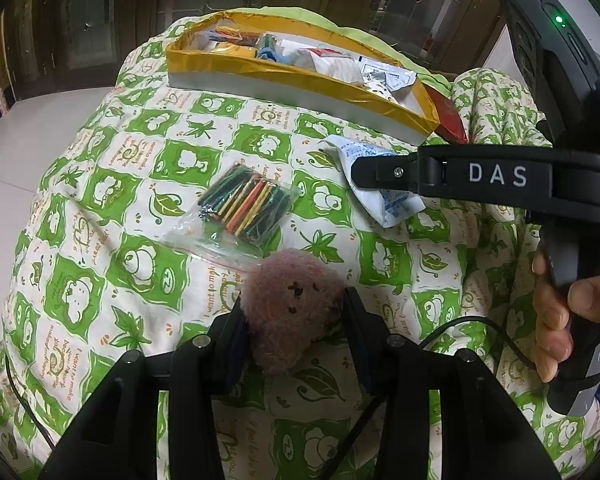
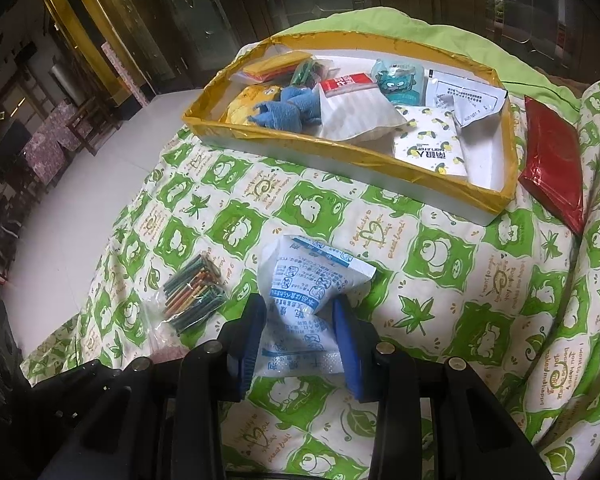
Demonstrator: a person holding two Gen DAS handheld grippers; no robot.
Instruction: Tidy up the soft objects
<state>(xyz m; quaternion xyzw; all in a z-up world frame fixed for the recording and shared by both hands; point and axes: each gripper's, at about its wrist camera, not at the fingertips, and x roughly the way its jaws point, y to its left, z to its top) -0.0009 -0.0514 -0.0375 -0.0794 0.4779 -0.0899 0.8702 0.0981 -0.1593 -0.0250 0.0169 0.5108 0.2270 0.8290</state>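
My left gripper (image 1: 293, 300) is shut on a pink fuzzy plush (image 1: 291, 312) just above the green-and-white quilt (image 1: 139, 208). My right gripper (image 2: 300, 312) is shut on a white pouch with blue print (image 2: 304, 284), squeezing its middle; the pouch also shows in the left wrist view (image 1: 384, 200) under the right gripper's body. A clear bag of coloured sticks (image 1: 243, 204) lies on the quilt between them, and shows in the right wrist view (image 2: 191, 296). A yellow-rimmed tray (image 2: 380, 160) at the far side holds several soft items and packets.
A red foil packet (image 2: 556, 168) lies right of the tray. The quilt rises in a fold on the right (image 2: 596, 240). The bed's left edge drops to a pale floor (image 2: 79, 208). A black cable (image 1: 460, 328) runs near my left gripper.
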